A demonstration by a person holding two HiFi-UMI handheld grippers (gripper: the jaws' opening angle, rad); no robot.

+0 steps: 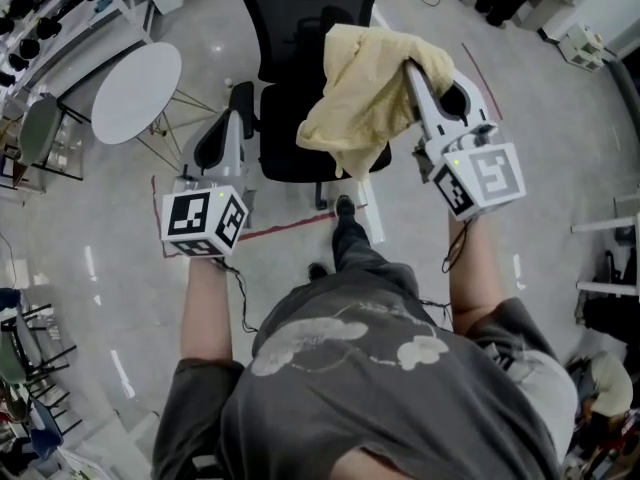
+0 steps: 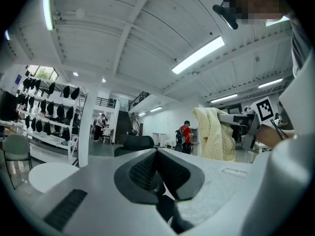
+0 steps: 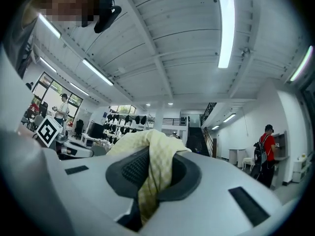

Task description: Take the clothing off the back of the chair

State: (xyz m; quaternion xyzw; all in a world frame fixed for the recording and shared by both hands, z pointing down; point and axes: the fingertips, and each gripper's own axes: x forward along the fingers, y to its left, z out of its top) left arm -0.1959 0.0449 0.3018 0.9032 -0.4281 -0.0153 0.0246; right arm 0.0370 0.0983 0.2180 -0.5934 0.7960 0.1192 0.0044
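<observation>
A pale yellow piece of clothing [image 1: 365, 93] hangs bunched from my right gripper [image 1: 411, 68], above the seat of a black office chair [image 1: 300, 18]. In the right gripper view the cloth [image 3: 153, 163] runs between the pads, and the right gripper [image 3: 152, 176] is shut on it. My left gripper [image 1: 233, 118] is by the chair's left side, apart from the cloth. In the left gripper view its pads meet with nothing between them, so the left gripper [image 2: 157, 170] is shut. The cloth [image 2: 214, 134] hangs to its right, and the chair's back [image 2: 138, 142] shows beyond.
A round white table [image 1: 135, 93] stands left of the chair. Racks [image 1: 50, 18] fill the far left corner. A red tape line [image 1: 290, 226] crosses the floor near my foot. A person in a red shirt [image 3: 267, 146] stands far off.
</observation>
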